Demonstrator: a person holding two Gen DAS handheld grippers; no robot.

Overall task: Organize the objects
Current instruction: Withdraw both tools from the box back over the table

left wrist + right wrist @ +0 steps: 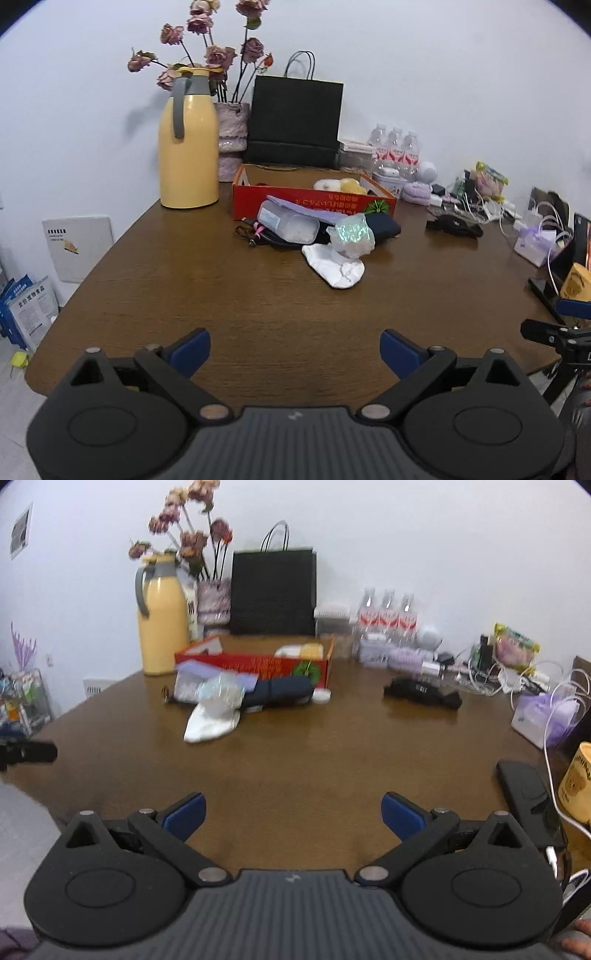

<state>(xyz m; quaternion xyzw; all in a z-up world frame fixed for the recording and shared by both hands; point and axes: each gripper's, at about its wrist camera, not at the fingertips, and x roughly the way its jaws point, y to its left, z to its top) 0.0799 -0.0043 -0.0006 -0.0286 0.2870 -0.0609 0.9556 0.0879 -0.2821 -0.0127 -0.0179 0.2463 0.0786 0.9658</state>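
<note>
Both the left tongs and the right tongs hang spread wide and empty over the near edge of the table, well short of the red box. The loose pile, a white sock, a crinkly clear bag and a dark pouch, lies just in front of that box. They probably wait there to be lifted into it, judging by the soft items already inside.

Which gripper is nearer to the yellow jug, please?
Left. The left gripper has the yellow jug ahead and to its left, looming large; the right gripper sits further right, where the jug looks smaller.
</note>
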